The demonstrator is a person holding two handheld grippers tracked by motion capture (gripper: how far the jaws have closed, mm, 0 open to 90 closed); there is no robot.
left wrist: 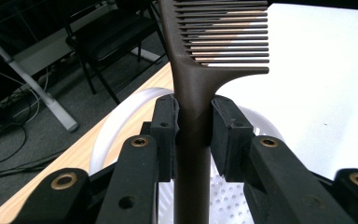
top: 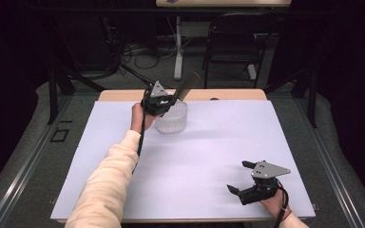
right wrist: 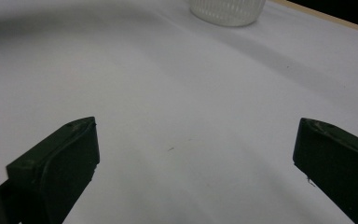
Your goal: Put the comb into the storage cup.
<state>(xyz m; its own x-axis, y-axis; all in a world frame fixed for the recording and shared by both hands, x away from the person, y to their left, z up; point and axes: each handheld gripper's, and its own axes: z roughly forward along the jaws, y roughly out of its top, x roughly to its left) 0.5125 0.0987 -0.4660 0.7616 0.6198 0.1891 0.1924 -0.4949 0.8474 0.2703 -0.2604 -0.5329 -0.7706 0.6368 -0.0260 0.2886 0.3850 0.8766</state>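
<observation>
Dark room; black chair [top: 233, 42] on grey floor [top: 138, 78].

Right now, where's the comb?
In the high view the brown comb is at far left-centre, clamped in the left gripper above the white perforated basket.

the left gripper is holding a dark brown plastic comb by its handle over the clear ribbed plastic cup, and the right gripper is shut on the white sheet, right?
Not quite: the right gripper is open, jaws wide apart over the white sheet, as the right gripper view shows. The left gripper does hold the dark brown plastic comb by its handle over the clear ribbed plastic cup.
</observation>
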